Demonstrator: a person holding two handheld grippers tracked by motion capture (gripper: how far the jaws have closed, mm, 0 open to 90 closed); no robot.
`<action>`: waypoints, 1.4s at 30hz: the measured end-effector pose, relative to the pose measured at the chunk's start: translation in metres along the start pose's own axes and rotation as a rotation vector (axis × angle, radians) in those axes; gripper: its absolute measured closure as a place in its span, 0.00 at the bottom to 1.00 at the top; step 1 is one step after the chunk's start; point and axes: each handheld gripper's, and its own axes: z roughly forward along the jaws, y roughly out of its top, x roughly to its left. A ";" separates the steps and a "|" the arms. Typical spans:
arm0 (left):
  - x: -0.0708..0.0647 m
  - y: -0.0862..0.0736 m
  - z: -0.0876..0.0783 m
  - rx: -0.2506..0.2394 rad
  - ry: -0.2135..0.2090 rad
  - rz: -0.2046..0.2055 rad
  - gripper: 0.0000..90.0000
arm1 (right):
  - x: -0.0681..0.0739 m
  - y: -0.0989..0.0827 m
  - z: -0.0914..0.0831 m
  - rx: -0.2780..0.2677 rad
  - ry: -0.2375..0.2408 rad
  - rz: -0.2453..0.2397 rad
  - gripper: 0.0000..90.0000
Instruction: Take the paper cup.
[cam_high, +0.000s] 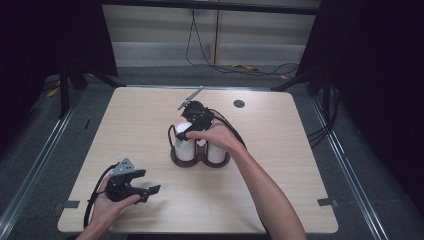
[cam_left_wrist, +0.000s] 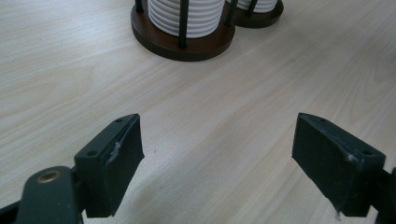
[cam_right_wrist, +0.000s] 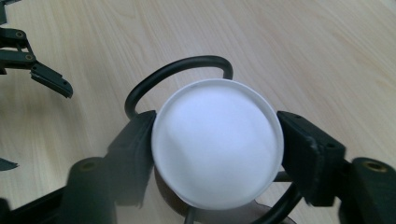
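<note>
So your right gripper (cam_right_wrist: 217, 149) has its two black jaws pinched on the rim of the top white saucer (cam_right_wrist: 217, 144), one jaw on each side of the disc, pads right up against the edge in the right gripper view. No gap I can spot on either side, so that's a proper clamp. The saucer sits flat between them, round face up at the camera.

Just behind it a black wire loop (cam_right_wrist: 177, 70) curves around the far edge of the saucer (part of the holder, looks like). From the high view, that saucer tops the left stack (cam_high: 184, 146) in a dark brown two-ring wooden rack (cam_high: 201, 161), with a second white stack (cam_high: 216, 152) right beside it in the other ring. The rack stands about mid-table, and your right hand (cam_high: 216, 136) comes over it from the near right.

Your left gripper (cam_left_wrist: 217, 158) is a different story: jaws spread wide, nothing between them, just bare wood grain. It's sitting in your left hand (cam_high: 107, 205) near the front-left corner of the light wood table (cam_high: 280, 200), well apart from the rack, pointed roughly toward it. In the left gripper view you can see the ribbed side of the plate stack and the black uprights of the rack farther up.
</note>
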 end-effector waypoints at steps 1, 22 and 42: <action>0.000 0.000 0.000 -0.001 -0.001 0.001 0.18 | 0.001 0.001 -0.001 0.000 -0.001 -0.006 0.38; 0.000 0.000 0.000 0.002 0.001 0.000 0.19 | 0.001 0.007 -0.011 -0.017 -0.026 0.004 0.39; -0.001 0.000 0.001 0.002 0.002 -0.002 0.19 | 0.002 0.012 -0.026 -0.057 -0.018 0.022 0.41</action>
